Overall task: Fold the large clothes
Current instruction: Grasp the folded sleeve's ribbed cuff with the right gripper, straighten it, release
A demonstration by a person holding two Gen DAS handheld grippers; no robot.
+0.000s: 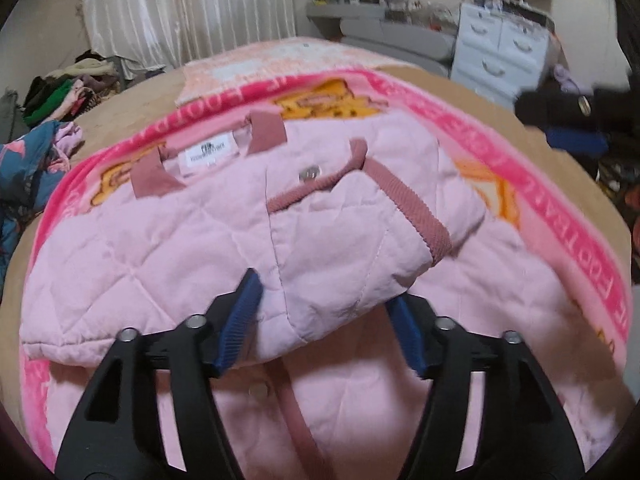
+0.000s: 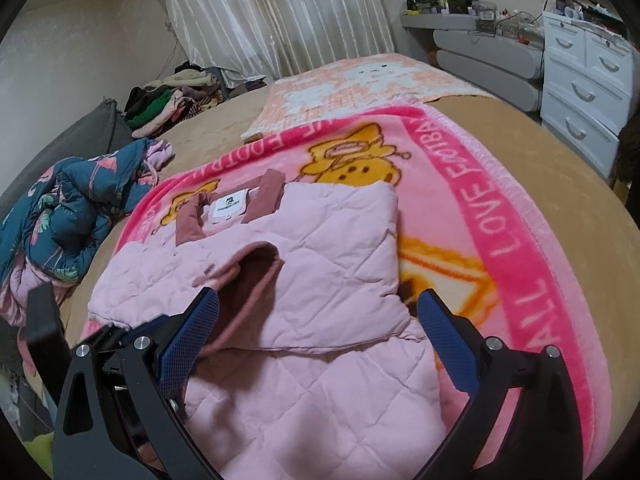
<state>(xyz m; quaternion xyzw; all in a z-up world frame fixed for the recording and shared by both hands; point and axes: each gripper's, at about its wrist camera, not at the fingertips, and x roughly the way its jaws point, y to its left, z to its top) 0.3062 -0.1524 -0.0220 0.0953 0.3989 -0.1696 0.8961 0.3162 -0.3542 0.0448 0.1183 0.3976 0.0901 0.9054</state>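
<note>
A pink quilted jacket (image 1: pixel 168 240) with dusty-rose collar and cuffs lies partly folded on a bright pink cartoon blanket (image 1: pixel 560 184). Its sleeves are folded in over the body. My left gripper (image 1: pixel 324 296) is open, its blue pads on either side of the folded sleeve's lower edge, with the cloth between them. In the right wrist view the jacket (image 2: pixel 332 280) lies below my right gripper (image 2: pixel 320 320), which is open wide and astride the folded sleeve with its rose cuff (image 2: pixel 256 264). Neither gripper pinches the cloth.
The blanket (image 2: pixel 500 216) covers a tan bed (image 2: pixel 540 140). A crumpled teal floral garment (image 2: pixel 72 216) lies at the bed's left. A clothes pile (image 2: pixel 172 100) sits by the curtain. A white drawer chest (image 2: pixel 584 92) and a grey shelf (image 2: pixel 480 48) stand at the right.
</note>
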